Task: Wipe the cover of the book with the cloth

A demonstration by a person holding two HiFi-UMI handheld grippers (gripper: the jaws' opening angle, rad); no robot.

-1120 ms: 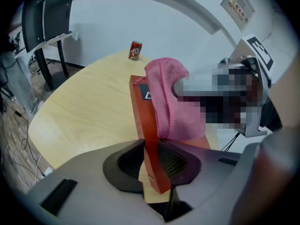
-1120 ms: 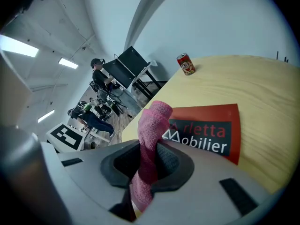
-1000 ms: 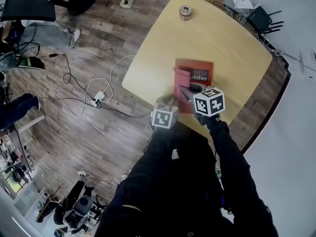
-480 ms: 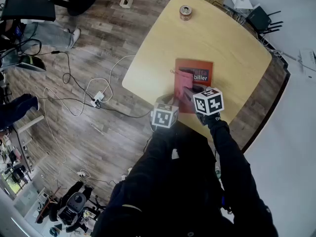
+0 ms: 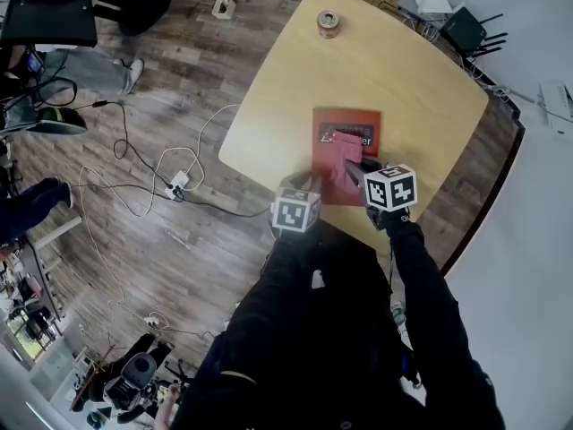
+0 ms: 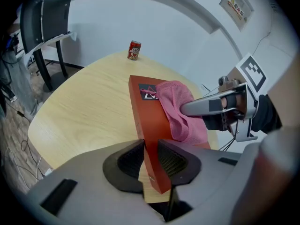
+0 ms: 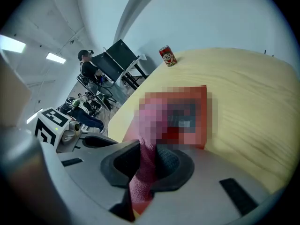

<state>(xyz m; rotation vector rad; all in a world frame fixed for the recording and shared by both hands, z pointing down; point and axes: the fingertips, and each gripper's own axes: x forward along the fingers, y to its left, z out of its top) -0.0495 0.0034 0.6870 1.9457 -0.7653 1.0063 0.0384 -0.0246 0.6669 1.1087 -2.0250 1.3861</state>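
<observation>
A red book [image 5: 332, 124] lies flat on the round wooden table [image 5: 394, 70], near its front edge. My left gripper [image 6: 150, 158] is shut on the book's [image 6: 145, 116] near left edge. A pink cloth [image 5: 341, 159] lies on the cover's middle, and my right gripper [image 7: 151, 161] is shut on the pink cloth [image 7: 145, 168], pressing it onto the book from the right. In the left gripper view the pink cloth [image 6: 180, 111] hangs under the right gripper's fingers [image 6: 201, 107]. A mosaic patch hides most of the book in the right gripper view.
A small red drink can [image 5: 328, 23] stands at the table's far edge, also in the left gripper view as the can [image 6: 134, 50]. Cables [image 5: 170, 164] trail over the wooden floor left of the table. A black chair [image 6: 47, 22] stands beyond the table's left side.
My right gripper has dragged the pink cloth rightward and toward me across the cover, uncovering the book's left part. The left gripper has kept its hold.
</observation>
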